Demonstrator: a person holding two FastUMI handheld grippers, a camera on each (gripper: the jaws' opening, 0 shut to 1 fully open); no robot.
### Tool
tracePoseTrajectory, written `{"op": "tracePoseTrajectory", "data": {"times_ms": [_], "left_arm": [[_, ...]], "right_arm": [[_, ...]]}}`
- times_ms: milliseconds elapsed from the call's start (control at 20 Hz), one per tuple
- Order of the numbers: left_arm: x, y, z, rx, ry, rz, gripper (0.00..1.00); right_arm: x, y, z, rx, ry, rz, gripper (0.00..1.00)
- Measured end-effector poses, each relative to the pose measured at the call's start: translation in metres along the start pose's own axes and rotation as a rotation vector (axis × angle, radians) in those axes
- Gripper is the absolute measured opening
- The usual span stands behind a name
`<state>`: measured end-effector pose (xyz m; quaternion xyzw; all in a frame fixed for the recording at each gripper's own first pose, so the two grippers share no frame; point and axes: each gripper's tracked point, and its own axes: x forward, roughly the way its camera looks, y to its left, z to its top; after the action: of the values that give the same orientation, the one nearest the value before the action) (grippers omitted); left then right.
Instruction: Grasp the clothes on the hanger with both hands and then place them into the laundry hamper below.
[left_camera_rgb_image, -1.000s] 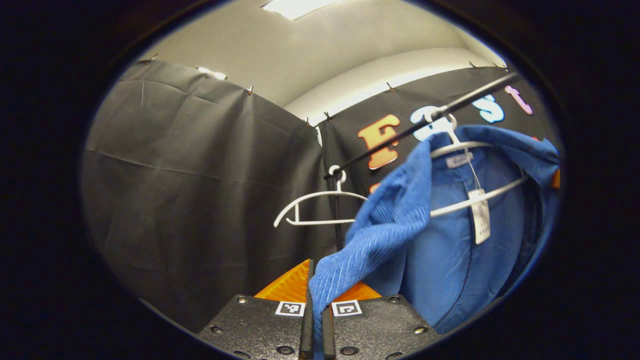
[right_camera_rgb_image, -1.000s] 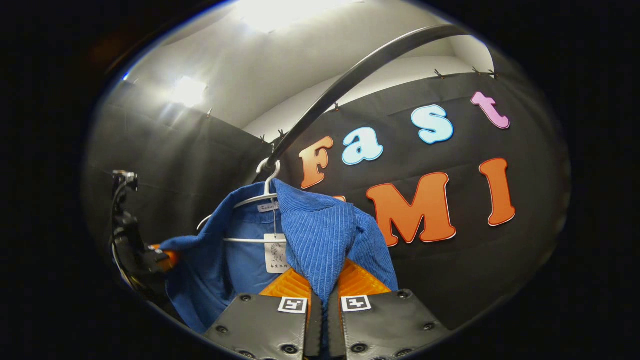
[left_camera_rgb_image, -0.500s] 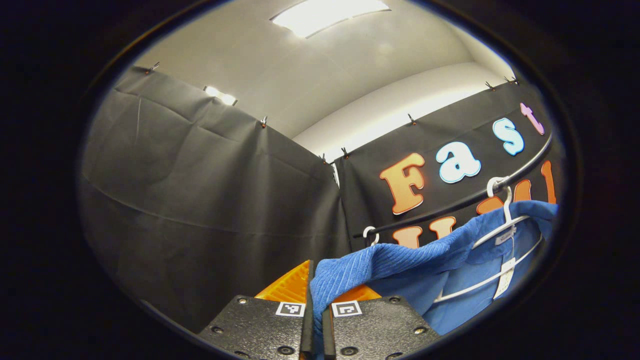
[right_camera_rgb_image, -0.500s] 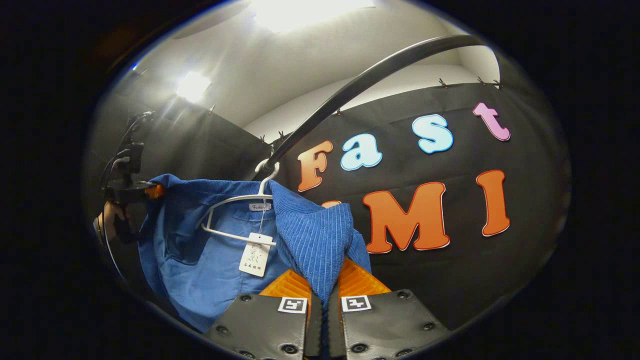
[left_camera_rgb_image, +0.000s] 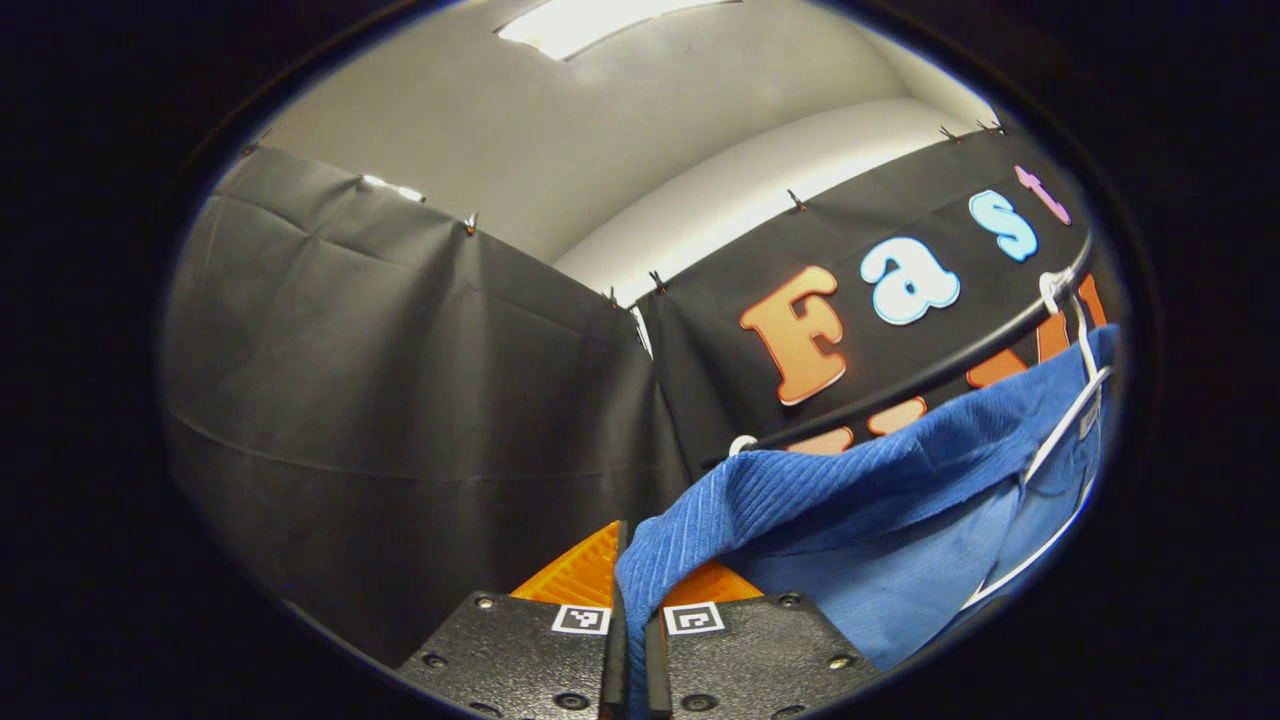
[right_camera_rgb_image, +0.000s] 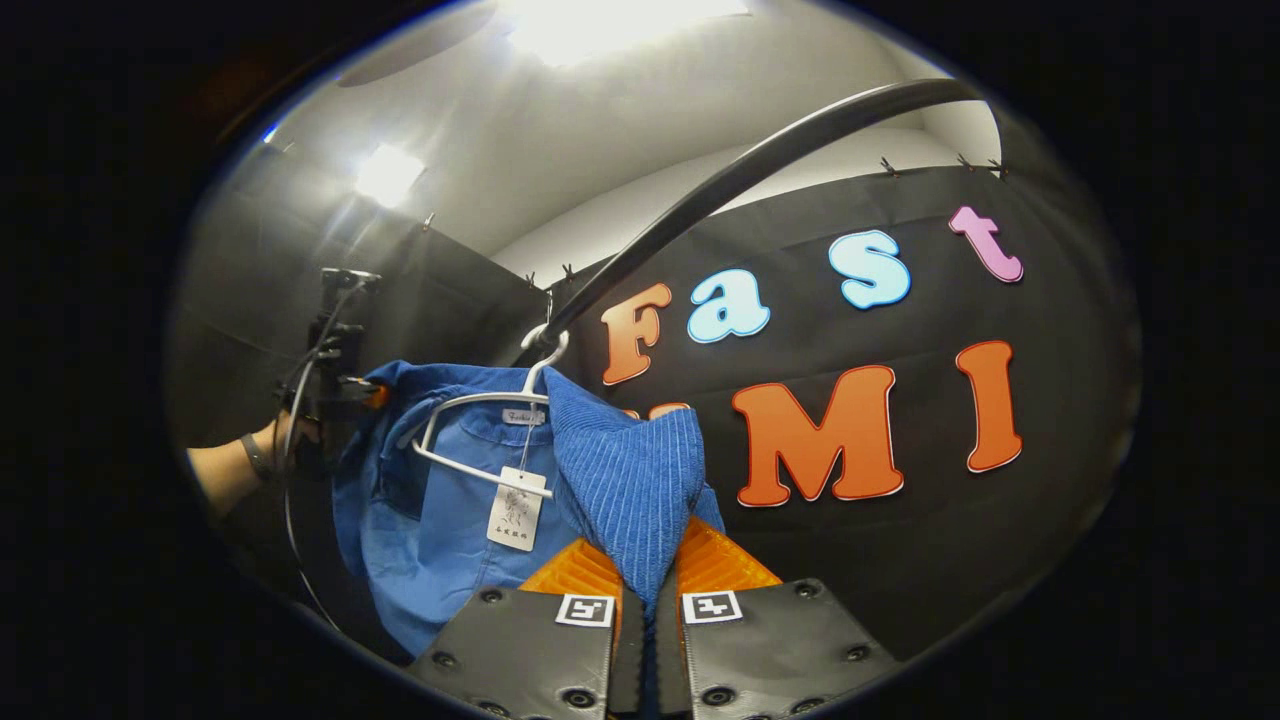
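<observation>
Pinching a fold of blue ribbed cloth between its two fingers, the left hand-held gripper (left_camera_rgb_image: 628, 640) holds one shoulder of the blue shirt (left_camera_rgb_image: 880, 500) low in the left gripper view, and the cloth runs up and away to the right from there. The right hand-held gripper (right_camera_rgb_image: 645, 640) is pressed together on the other shoulder in the same way, ribbed cloth rising in a peak from between its fingers. A grip at each shoulder makes sense, since the garment can then be spread and slid off both ends of the hanger at once. Beyond the right gripper's fingers the shirt hangs open, showing its lighter inner side and a paper tag (right_camera_rgb_image: 512, 515) dangling from the collar. The white hanger (right_camera_rgb_image: 470, 430) sits inside the neck, so the shirt is not yet free; it seems partly slipped off the shoulders, though the fisheye bend makes that hard to judge. Farther left in the right gripper view a person's hand (right_camera_rgb_image: 275, 440) holds the other gripper at the shirt's far edge. Behind it all the hanger's hook rides on the dark rail (right_camera_rgb_image: 720, 190).
</observation>
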<state>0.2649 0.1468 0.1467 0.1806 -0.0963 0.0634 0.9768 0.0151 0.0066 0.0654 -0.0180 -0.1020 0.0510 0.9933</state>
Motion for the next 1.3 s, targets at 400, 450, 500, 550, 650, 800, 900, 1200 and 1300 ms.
{"op": "tracePoseTrajectory", "data": {"times_ms": [400,450,500,550,650,800,900,1200,1300], "left_arm": [[-0.013,-0.098,-0.138,-0.134,0.224,-0.149,0.05],[-0.017,-0.116,-0.153,-0.179,0.260,-0.182,0.07],[-0.018,-0.131,-0.166,-0.225,0.294,-0.210,0.06],[-0.020,-0.145,-0.177,-0.270,0.326,-0.232,0.07],[-0.018,-0.170,-0.189,-0.370,0.364,-0.256,0.07],[-0.009,-0.191,-0.201,-0.574,0.412,-0.266,0.06],[-0.002,-0.196,-0.204,-0.672,0.410,-0.261,0.06],[0.017,-0.196,-0.220,-0.889,0.385,-0.257,0.06],[0.020,-0.195,-0.227,-0.879,0.383,-0.255,0.07]], "right_arm": [[0.005,-0.005,0.006,-0.005,-0.004,-0.004,0.12],[0.006,-0.005,0.008,-0.006,-0.005,-0.006,0.12],[0.006,-0.005,0.009,-0.009,-0.007,-0.007,0.12],[0.006,-0.003,0.012,-0.012,-0.012,-0.008,0.12],[0.007,-0.003,0.019,-0.026,-0.026,-0.011,0.12],[0.006,-0.003,0.029,-0.044,-0.047,-0.018,0.12],[0.009,0.000,0.036,-0.052,-0.061,-0.019,0.12],[0.017,0.012,0.042,-0.085,-0.061,-0.008,0.12],[0.019,0.014,0.044,-0.098,-0.061,-0.012,0.12]]}}
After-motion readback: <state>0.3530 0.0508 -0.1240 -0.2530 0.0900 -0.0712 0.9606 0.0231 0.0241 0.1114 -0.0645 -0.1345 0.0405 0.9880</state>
